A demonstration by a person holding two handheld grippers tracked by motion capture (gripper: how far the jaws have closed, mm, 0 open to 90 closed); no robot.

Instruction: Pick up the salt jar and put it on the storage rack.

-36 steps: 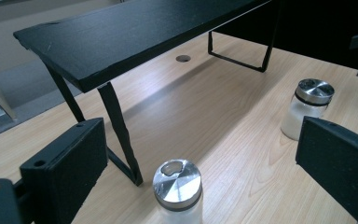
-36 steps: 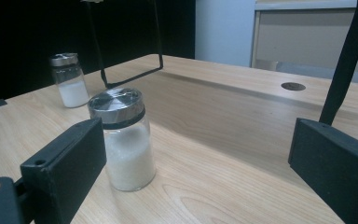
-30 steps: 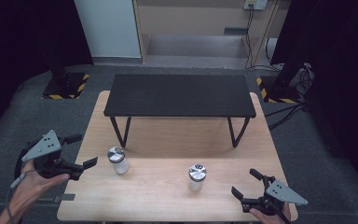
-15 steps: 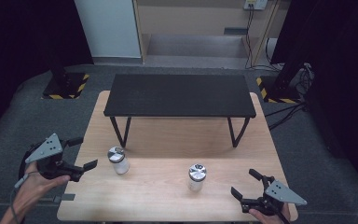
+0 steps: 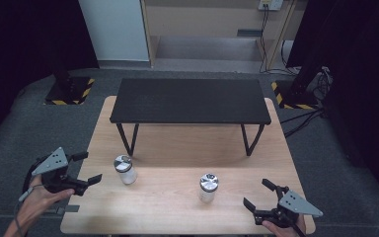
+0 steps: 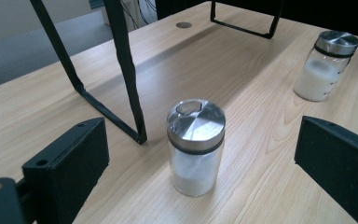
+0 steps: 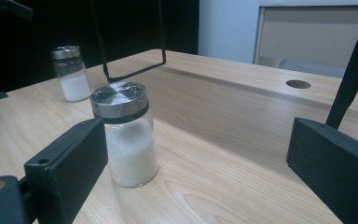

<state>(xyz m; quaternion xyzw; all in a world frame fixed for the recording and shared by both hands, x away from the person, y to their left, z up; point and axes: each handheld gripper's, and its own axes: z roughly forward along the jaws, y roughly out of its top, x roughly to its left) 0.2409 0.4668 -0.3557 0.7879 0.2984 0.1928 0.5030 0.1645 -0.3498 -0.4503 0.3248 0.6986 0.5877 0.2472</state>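
Jars, two of them, stood upright on the wooden surface (image 5: pixel 177 217), both in front of the black stand (image 5: pixel 190 101). Left jar (image 5: pixel 125 169) sat near the stand's left leg; right jar (image 5: pixel 208 187) stood further toward the person & well apart from the first. Each was clear glass w/ a metal lid, holding white powder: right one approx. half full, left one lower.

Left gripper (image 5: pixel 88 168) hung at the surface's left edge, jaws wide apart, holding nothing, aimed at the left jar, which sat between the jaws in the left gripper view (image 6: pixel 195 145) but not touched. Right gripper (image 5: pixel 259 193) hovered over the front right corner, jaws also wide apart & empty, right jar (image 7: pixel 125 134) near it, beside its left jaw in the right gripper view, no contact.

Handling, as a judgement: glass is stiff, smooth, prob. slippery & breakable; w/ powder inside, moderate weight, low centre. Best hold looks like the straight glass wall below the lid's dark band, jaws square on opposite sides. Lid top is slick, poor grip.

Count: 2 jars, 2 lids, 2 grippers, 1 stand.
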